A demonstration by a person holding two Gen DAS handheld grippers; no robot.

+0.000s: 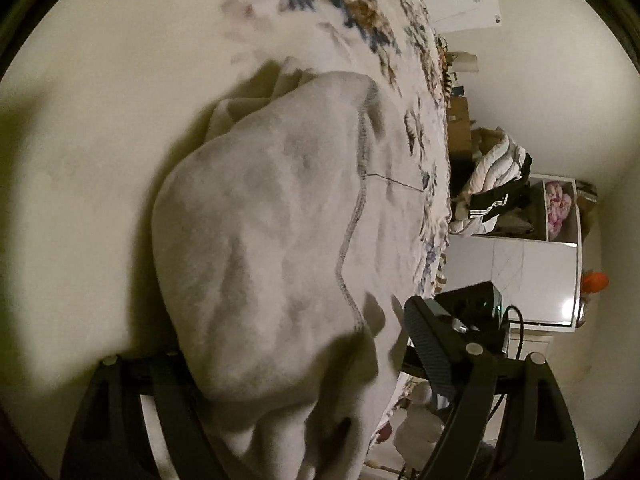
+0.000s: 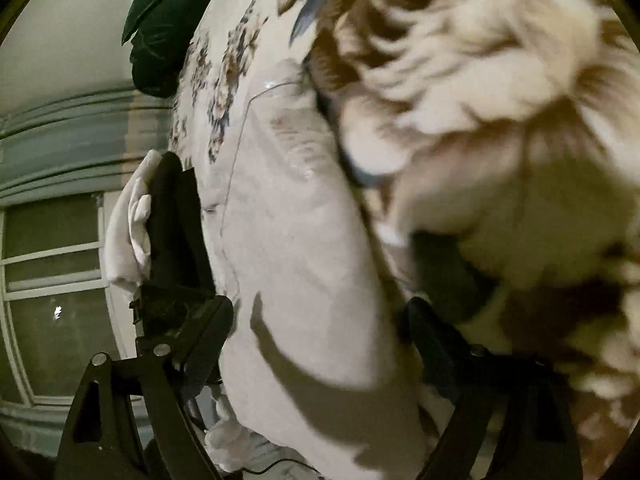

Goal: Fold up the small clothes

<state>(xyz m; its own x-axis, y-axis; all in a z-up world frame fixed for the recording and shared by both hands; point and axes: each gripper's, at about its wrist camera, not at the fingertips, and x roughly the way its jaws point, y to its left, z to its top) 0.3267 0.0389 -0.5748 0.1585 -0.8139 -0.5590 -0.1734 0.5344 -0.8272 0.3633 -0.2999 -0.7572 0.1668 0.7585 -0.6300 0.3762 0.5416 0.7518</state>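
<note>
A pale grey garment (image 1: 272, 248) is lying on the flower-printed bedspread (image 1: 360, 12), bunched and rumpled, with a dark overlock-stitched hem (image 1: 352, 216) running wavily down its side toward the bed's edge. In the left wrist view it is filling the middle of the frame and draping down between the 2 fingers of the left gripper (image 1: 304, 392), whose jaws are standing wide apart; the cloth is hanging in the gap, and the pads do not appear to be pressing on it, though the near finger is partly hidden under the fabric.

In the right wrist view the right gripper (image 2: 320, 340) is also standing wide open, with the same pale cloth (image 2: 296, 240) passing between its fingers and nothing clamped that I can see. A gloved hand (image 2: 128, 224) is showing at the bed's edge beside a dark gripper body. The picture is blurred on the printed side, so detail there is uncertain.

Judging from this, the fold is hardly begun: the garment is neither flattened nor squared, no clean crease is showing, and spreading, folding and tidying all seem to be left.
</note>
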